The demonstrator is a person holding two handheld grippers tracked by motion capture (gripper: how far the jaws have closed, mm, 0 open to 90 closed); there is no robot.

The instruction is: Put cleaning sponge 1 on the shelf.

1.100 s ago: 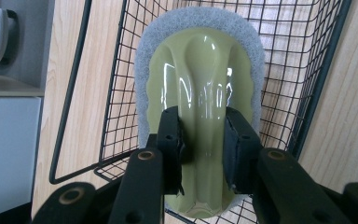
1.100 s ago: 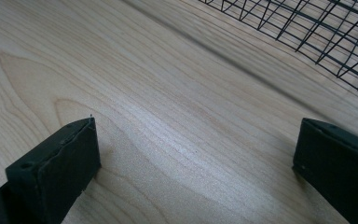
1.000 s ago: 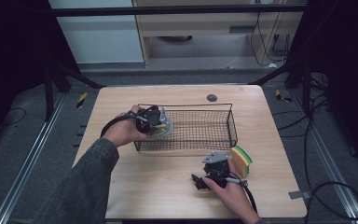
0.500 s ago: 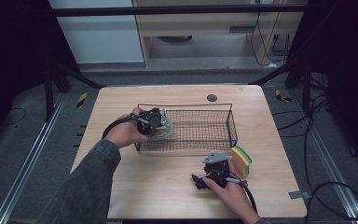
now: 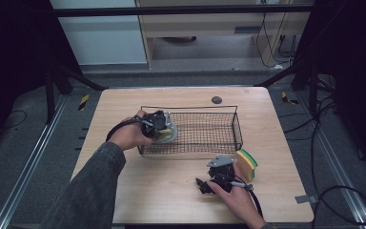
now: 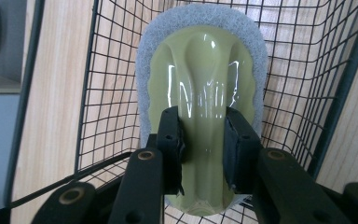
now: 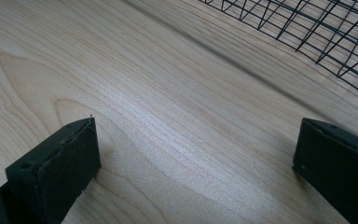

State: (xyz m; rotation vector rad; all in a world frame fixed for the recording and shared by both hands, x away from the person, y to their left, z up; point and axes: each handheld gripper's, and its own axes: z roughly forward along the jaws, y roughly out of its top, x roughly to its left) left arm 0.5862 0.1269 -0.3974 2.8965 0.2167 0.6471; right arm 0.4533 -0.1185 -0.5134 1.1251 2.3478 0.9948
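One scrubber (image 6: 200, 93), olive plastic handle w/ grey pad, sits at left end of wire basket (image 5: 219, 143), clamped by its handle ridge in left gripper (image 6: 203, 140). Looks like the placing step; next calls for opening jaws, lifting clear of mesh. Right gripper (image 7: 191, 154) spread wide, empty, low over table (image 7: 121, 70), just beside yellow-green sponge (image 5: 247, 163).

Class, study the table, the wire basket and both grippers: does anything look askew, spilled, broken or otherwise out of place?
Nothing stands out. The left gripper is shut on the green scrubber inside the wire basket, which sits square on the table. The right gripper is open over bare wood, beside the yellow-green sponge.
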